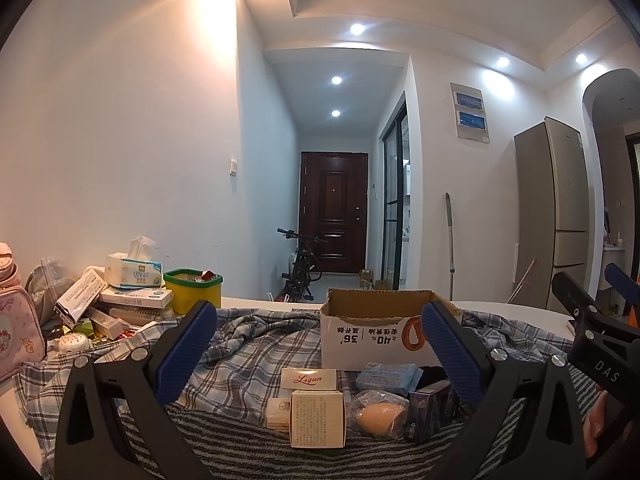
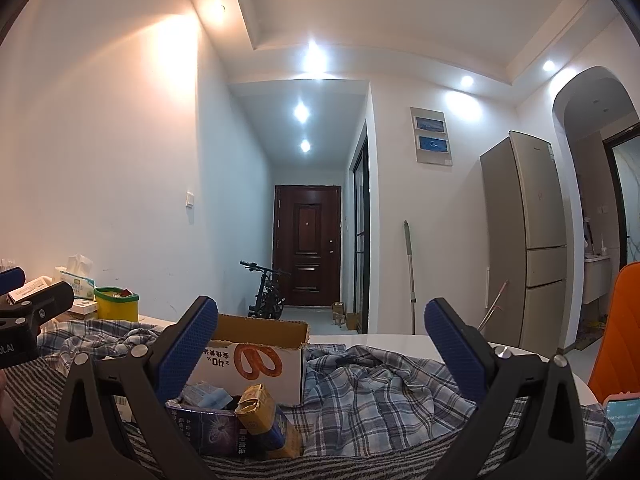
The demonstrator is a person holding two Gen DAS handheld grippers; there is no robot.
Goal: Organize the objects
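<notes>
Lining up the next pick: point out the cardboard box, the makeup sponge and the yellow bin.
cardboard box (image 1: 376,344): left wrist view, white front wall.
makeup sponge (image 1: 379,417): left wrist view, its middle.
yellow bin (image 1: 192,294): left wrist view, front wall.

Left tool (image 1: 320,348): black angular frame, silver round screws, blue textured pads (image 1: 188,344) on both fingers. Right tool (image 2: 320,350): identical build (white lettering "DAS" on its body, read from the left view).

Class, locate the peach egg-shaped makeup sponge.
Left wrist view, lower centre: the makeup sponge lies between the cream box and the dark purple box, before the cardboard box.
</notes>
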